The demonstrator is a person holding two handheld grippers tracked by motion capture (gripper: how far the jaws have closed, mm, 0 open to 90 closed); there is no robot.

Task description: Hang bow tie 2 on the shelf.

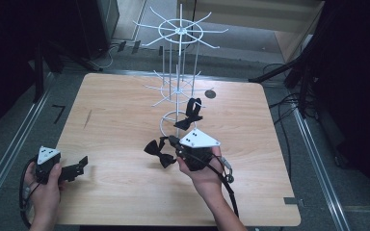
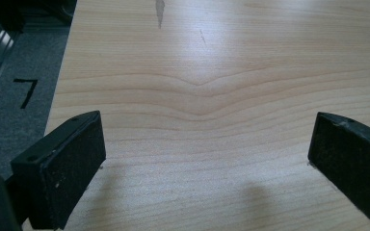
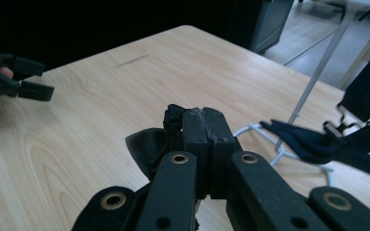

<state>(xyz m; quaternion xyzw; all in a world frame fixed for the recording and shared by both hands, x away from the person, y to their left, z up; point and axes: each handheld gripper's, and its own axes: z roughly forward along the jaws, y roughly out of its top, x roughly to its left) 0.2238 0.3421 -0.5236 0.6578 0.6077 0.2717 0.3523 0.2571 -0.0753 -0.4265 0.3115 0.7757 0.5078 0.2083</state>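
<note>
A black bow tie point(image 1: 155, 150) hangs from my right gripper point(image 1: 173, 141) over the middle of the wooden table point(image 1: 115, 110). In the right gripper view the jaws of the right gripper point(image 3: 204, 126) are pressed together on the bow tie's point(image 3: 145, 147) band, and its wing droops to their left. A second black bow tie point(image 1: 191, 114) hangs at the foot of the white wire rack point(image 1: 179, 32), also seen as dark fabric point(image 3: 318, 144) to the right. My left gripper point(image 1: 78, 166) rests open at the table's left front edge, and nothing lies between its fingers point(image 2: 62, 168).
The rack's ring base point(image 1: 169, 121) and thin pole point(image 3: 318, 72) stand just beyond the right gripper. Its wire arms spread at two levels above the table's far half. A small dark disc point(image 1: 210, 94) lies behind the rack. Dark floor and cables surround the table.
</note>
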